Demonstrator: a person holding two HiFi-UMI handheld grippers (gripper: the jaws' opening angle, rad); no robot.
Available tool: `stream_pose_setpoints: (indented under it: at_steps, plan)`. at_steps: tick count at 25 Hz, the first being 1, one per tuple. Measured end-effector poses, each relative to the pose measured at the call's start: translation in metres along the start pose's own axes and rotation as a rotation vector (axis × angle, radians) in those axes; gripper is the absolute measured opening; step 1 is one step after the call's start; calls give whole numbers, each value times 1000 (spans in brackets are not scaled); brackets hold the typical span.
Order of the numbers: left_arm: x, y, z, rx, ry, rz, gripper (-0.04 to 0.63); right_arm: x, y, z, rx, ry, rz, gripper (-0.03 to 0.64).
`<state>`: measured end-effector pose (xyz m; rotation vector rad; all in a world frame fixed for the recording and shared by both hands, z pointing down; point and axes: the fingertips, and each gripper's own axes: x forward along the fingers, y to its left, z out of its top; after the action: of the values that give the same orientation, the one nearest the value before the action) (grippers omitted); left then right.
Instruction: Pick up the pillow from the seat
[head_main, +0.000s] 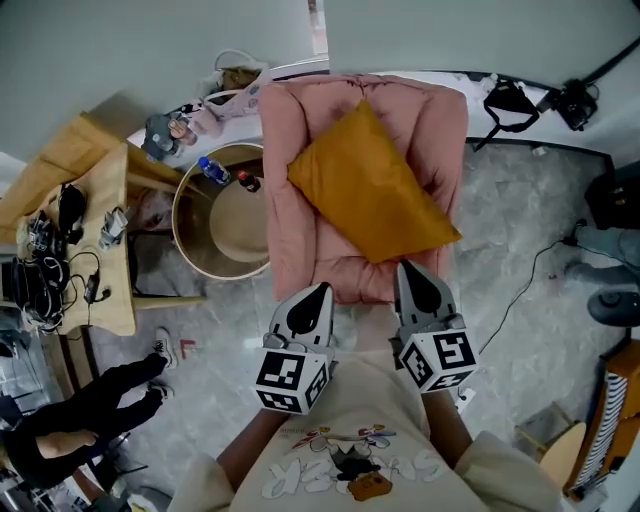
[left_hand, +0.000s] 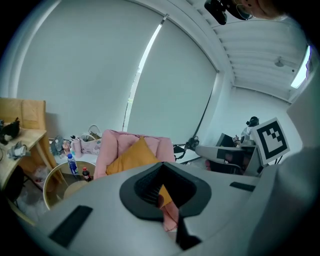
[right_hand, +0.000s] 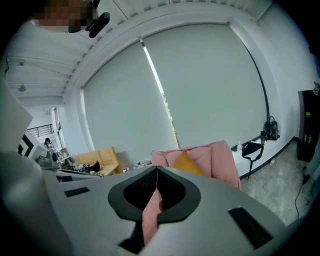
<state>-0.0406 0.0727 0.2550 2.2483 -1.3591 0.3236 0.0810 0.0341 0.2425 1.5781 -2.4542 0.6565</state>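
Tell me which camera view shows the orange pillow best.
The head view: the whole pillow lies in plain sight on the pink seat. The left gripper view shows part of it; the right gripper view, only its top corner.

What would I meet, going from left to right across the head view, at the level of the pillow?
wooden table → round table → pillow → black bag

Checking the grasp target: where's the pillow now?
Head view, centre: the orange pillow lies on the pink armchair, just beyond the left gripper and right gripper; round table to its left.
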Motion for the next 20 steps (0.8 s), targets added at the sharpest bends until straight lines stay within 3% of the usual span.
stream_pose_setpoints:
  at_steps: [9, 20]
  plan:
    - [67, -2, 14, -24, 52, 29, -5, 44, -53, 24, 2, 33, 32, 21]
    - [127, 8, 12, -26, 118, 99, -5, 96, -112, 17, 33, 113, 35, 21]
